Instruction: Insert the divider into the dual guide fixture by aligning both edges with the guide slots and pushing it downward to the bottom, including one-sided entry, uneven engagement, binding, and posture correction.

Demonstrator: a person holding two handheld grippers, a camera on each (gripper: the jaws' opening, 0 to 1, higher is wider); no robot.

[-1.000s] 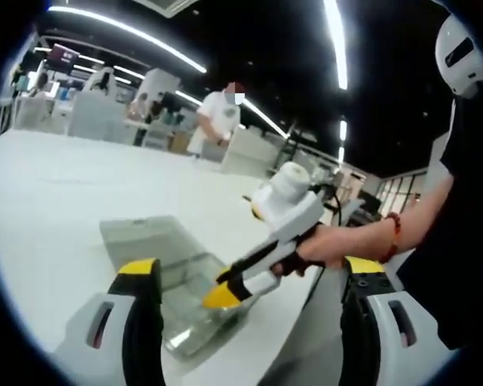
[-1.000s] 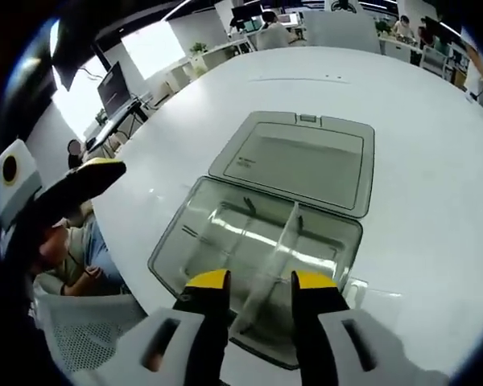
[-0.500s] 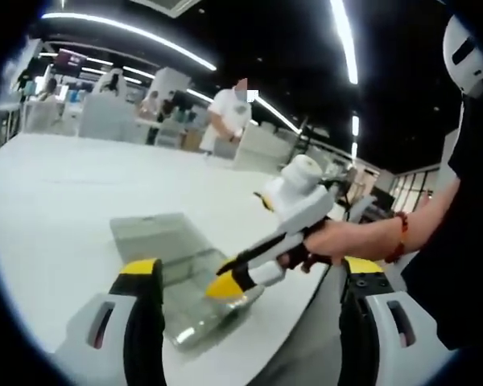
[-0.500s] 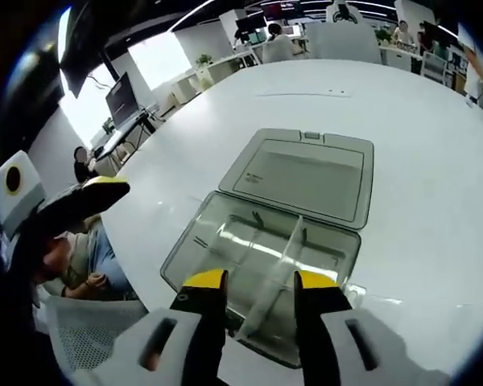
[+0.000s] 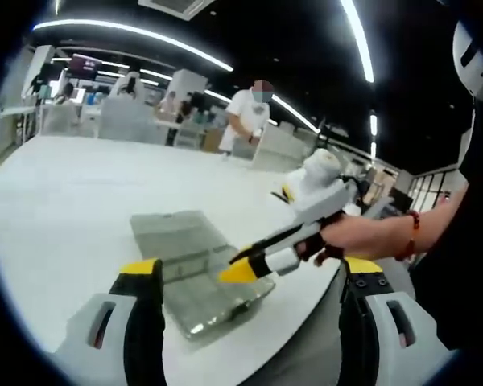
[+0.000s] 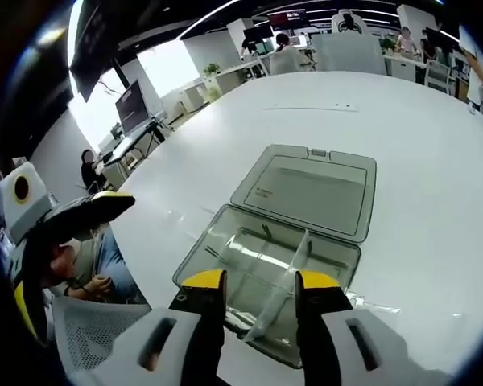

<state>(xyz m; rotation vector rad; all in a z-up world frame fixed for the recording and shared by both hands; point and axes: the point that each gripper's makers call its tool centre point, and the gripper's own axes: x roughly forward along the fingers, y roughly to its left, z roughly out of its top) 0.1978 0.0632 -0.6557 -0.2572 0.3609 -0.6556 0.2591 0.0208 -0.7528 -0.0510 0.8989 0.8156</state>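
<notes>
The box (image 6: 266, 273) is made of clear, shiny plastic that can be seen through. Its open lid (image 6: 310, 189) is the same plastic but looks a bit cloudy. The divider (image 6: 283, 277) is a thin clear sheet. The table (image 6: 419, 209) is white, smooth and glossy. Yellow and black plastic is seen on the right gripper (image 6: 259, 283).

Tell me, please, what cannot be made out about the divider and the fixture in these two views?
- Right gripper view: the divider's near end is hidden between the right gripper.
- Same view: the clear box's guide slots are too small to judge seating.
- Left gripper view: the right gripper covers the box interior.
</notes>
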